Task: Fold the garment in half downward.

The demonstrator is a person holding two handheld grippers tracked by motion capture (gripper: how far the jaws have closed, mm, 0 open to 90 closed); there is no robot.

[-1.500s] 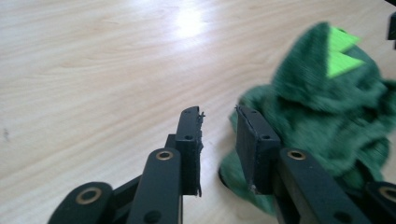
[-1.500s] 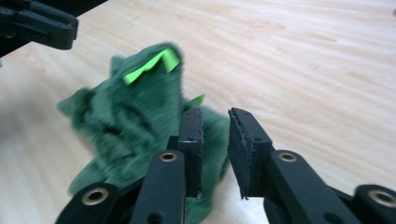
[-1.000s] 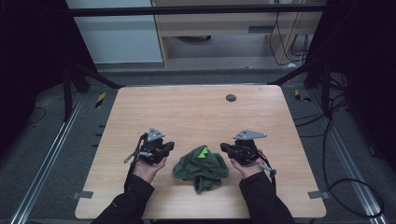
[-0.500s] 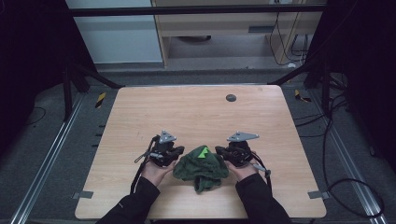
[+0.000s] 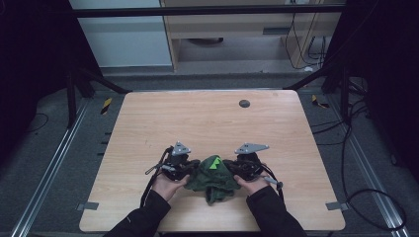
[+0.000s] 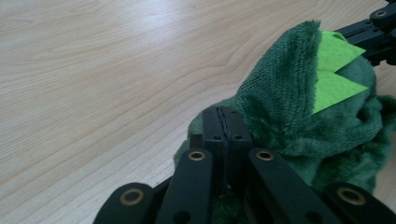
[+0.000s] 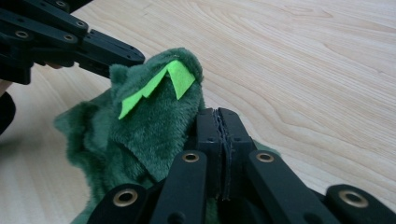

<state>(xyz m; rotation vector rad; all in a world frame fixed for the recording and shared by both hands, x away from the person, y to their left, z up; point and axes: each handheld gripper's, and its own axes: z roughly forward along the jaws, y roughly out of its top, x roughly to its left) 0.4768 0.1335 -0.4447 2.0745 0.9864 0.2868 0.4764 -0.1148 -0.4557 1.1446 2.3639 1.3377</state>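
A dark green plush cloth [image 5: 213, 177] with bright green felt triangles [image 5: 214, 163] lies bunched near the table's front edge. My left gripper [image 5: 191, 169] sits at its left side and my right gripper [image 5: 229, 168] at its right, each in a hand. In the left gripper view the jaws [image 6: 223, 114] are pressed together with green plush [image 6: 280, 102] at their base and rising beside them. In the right gripper view the jaws [image 7: 218, 115] are likewise shut, with the plush [image 7: 144, 126] humped up against them. The left gripper's black links [image 7: 70, 37] cross the top left of that view.
The wooden table [image 5: 207, 123] stretches away beyond the cloth. A small dark round disc [image 5: 244, 103] lies near its far edge. Black frame bars and cables surround the table on the floor.
Both hands have drawn inward toward each other, the left one more. The cloth between them has bunched up higher and narrower.
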